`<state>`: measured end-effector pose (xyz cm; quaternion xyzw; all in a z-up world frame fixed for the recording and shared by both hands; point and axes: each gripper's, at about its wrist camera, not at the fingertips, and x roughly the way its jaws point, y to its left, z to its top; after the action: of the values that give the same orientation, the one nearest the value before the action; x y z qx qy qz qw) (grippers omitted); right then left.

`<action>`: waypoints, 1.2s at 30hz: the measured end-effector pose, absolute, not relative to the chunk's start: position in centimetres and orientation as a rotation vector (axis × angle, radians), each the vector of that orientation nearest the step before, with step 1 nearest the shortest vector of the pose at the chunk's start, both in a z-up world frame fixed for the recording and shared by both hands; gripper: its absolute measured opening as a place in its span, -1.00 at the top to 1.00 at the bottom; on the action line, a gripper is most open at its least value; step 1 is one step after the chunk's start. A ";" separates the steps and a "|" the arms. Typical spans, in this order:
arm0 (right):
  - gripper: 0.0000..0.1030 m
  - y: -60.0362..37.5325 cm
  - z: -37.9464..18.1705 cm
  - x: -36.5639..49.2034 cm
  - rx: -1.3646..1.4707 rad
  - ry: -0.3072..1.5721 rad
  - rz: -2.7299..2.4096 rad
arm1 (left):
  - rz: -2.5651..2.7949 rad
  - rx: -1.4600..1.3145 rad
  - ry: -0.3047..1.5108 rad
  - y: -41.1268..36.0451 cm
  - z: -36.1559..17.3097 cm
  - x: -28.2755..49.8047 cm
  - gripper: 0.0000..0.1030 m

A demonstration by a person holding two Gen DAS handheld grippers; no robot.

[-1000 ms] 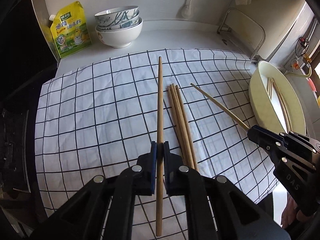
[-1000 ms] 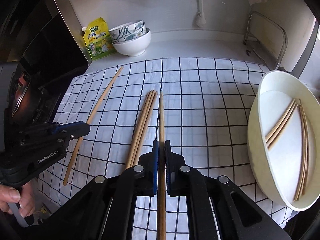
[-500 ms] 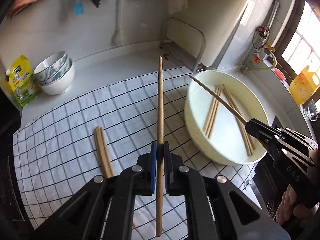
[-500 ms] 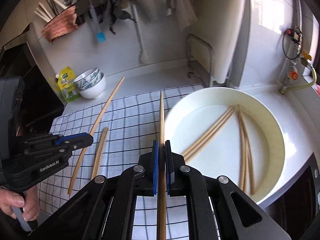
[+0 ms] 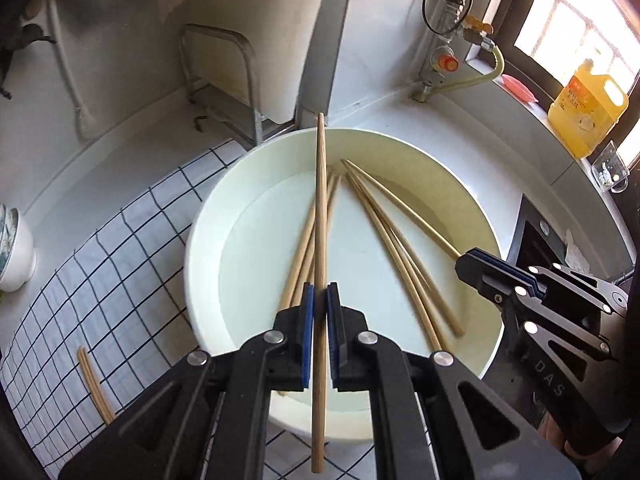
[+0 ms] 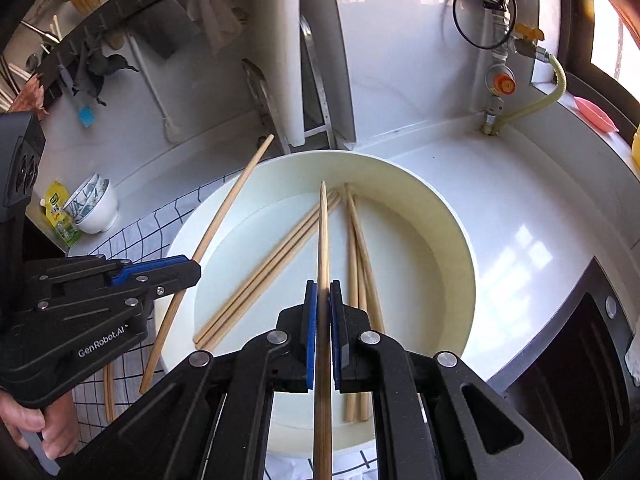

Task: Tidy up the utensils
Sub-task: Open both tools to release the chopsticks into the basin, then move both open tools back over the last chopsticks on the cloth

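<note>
My left gripper (image 5: 319,296) is shut on a wooden chopstick (image 5: 320,200) and holds it over the round white basin (image 5: 200,264). My right gripper (image 6: 323,292) is shut on another wooden chopstick (image 6: 323,232), also above the basin (image 6: 460,264). Several chopsticks (image 5: 392,240) lie inside the basin. The left gripper (image 6: 188,270) shows at the left of the right wrist view, its chopstick (image 6: 224,216) slanting over the basin rim. The right gripper (image 5: 466,266) shows at the right of the left wrist view. A few chopsticks (image 5: 94,388) lie on the checked cloth (image 5: 100,280).
Stacked bowls (image 6: 94,204) and a yellow pouch (image 6: 60,216) stand at the far left. A metal rack (image 5: 224,80) stands against the back wall. A gas valve with yellow hose (image 6: 504,84) and an oil bottle (image 5: 586,110) are at the right. A dark stove (image 6: 576,360) borders the counter.
Both grippers have swung right from the cloth, each carrying its chopstick, and now hang over the basin. The basin fills the middle of both views.
</note>
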<state>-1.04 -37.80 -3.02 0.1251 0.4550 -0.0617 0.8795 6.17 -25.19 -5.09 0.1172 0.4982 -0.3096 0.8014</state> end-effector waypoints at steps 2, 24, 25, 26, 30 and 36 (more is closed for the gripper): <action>0.88 -38.5 -3.8 -0.7 0.274 0.956 -0.139 | -0.665 0.274 1.092 -26.4 -6.0 6.5 0.86; 0.48 -41.0 -5.8 -0.9 0.328 0.975 -0.186 | -0.542 0.295 1.128 -26.7 -7.8 8.7 0.06; 0.48 -41.0 -5.7 -1.1 0.328 0.972 -0.185 | -0.538 0.291 1.124 -26.4 -7.5 8.6 0.03; 0.48 -40.9 -5.6 -1.2 0.328 0.972 -0.183 | -0.535 0.288 1.119 -26.0 -7.2 8.3 0.01; 0.47 -40.5 -5.3 -1.8 0.332 0.973 -0.165 | -0.533 0.285 1.110 -24.6 -6.6 7.3 -0.02; 0.30 -38.9 -4.7 -2.7 0.333 0.967 -0.134 | -0.516 0.279 1.097 -22.6 -5.7 5.7 -0.12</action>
<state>-2.72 -38.91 -4.68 0.1593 0.4621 -0.0641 0.8700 5.68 -22.61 -5.73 0.1306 0.5139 -0.2417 0.8127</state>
